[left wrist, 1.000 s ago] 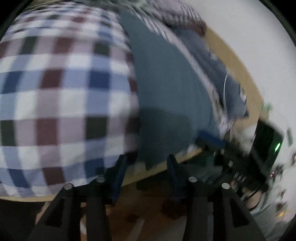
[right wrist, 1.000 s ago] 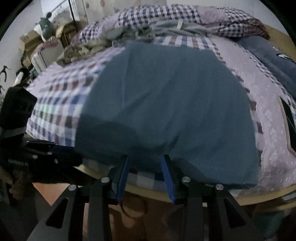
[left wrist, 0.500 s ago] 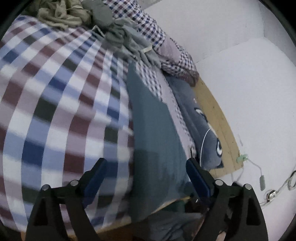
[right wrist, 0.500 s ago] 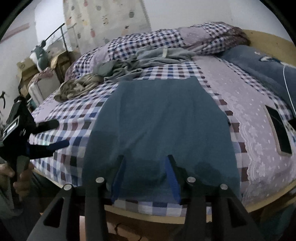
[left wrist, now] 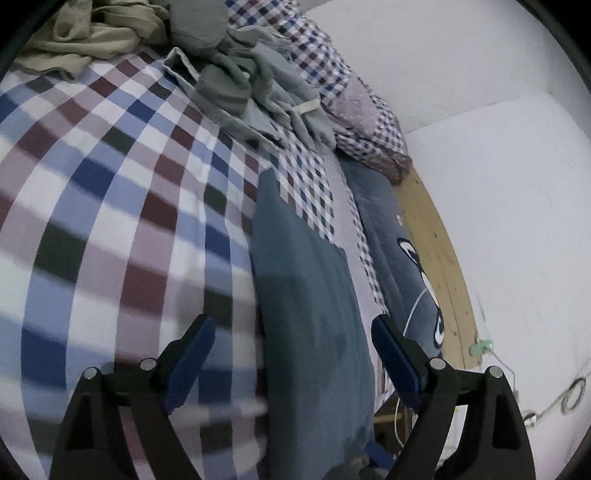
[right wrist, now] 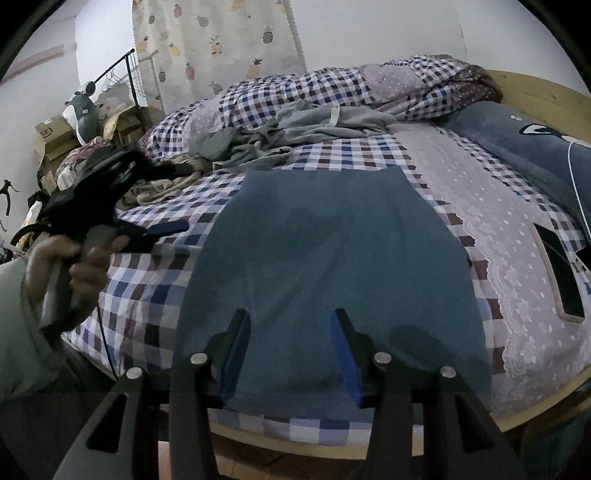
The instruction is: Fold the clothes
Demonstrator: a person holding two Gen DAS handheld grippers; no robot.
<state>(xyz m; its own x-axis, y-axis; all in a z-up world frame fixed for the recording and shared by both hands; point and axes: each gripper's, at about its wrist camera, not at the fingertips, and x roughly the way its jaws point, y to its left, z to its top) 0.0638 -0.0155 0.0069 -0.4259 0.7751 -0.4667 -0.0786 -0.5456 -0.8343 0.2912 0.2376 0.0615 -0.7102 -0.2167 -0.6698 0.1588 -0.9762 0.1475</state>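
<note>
Bedroom, dim light; white walls, a pineapple-print curtain at the back. Bed with wooden frame, covered by a checked sheet in blue, maroon and white. Teal-blue garment lies flat on the sheet near the bed's front edge, smoothed into a rough rectangle; same garment seen edge-on from the left wrist view. Crumpled grey clothes and a beige heap sit farther back, well apart from the flat piece. Dark blue pillow with a cartoon face along the right side; a phone on the lilac spotted strip beside it. Right tool: jaws partly apart over the garment's near hem, having just opened a little, nothing pinched between the blue pads. Left tool: jaws wide apart, having just opened, the garment's edge visible between them but not gripped; from the right wrist view the left tool hovers over the sheet left of the garment, held by a hand in a pale green sleeve.
</note>
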